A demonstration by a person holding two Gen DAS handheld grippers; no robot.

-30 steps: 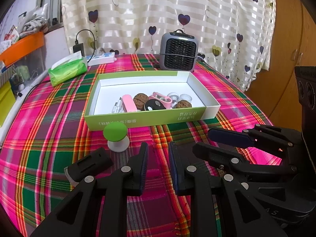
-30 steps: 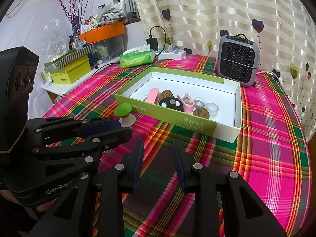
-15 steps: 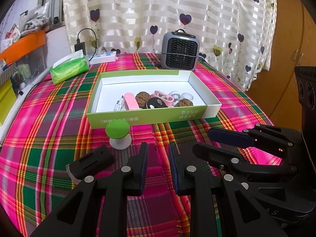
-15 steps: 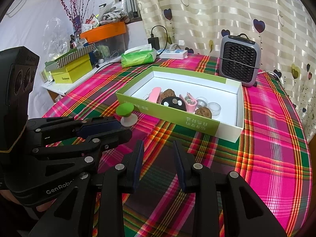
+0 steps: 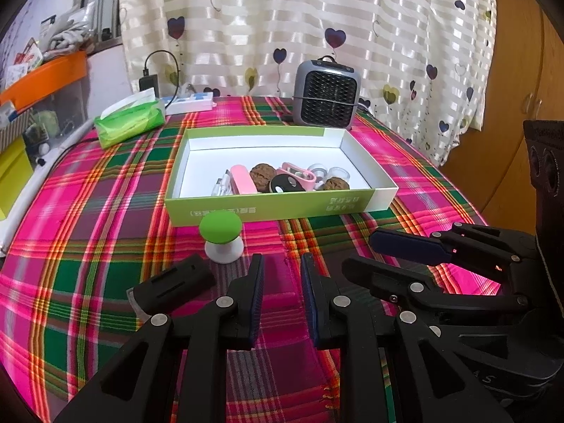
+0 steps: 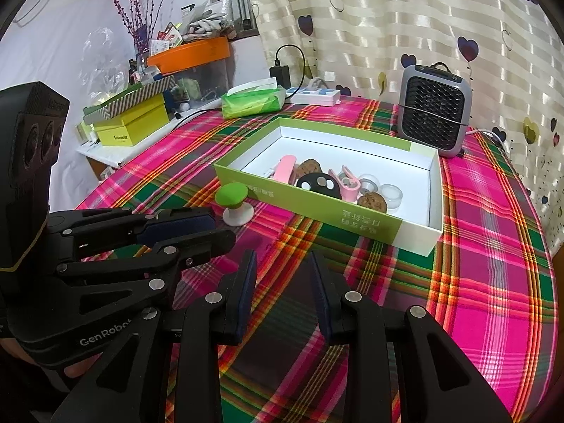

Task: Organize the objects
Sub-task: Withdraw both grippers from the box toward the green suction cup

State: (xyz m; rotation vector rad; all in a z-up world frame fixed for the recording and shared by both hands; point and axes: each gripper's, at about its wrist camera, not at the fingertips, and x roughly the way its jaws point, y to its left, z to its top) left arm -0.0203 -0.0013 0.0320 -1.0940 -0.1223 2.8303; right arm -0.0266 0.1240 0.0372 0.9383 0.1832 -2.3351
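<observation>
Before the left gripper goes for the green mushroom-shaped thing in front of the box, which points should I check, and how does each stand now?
1. Left gripper empty, jaws apart with only cloth between them: ok.
2. Right gripper empty and clear of the path: ok.
3. Green mushroom upright on its white base, outside the box, just in front of its near wall: ok.
4. Room to close around it: cannot tell; the cap looks wider than the present gap, so the jaws probably need to open more.
5. Free space in the box: ok; the items lie along the near wall and the far half is bare.
6. Black block by the left finger, whether it blocks the approach: cannot tell.
</observation>
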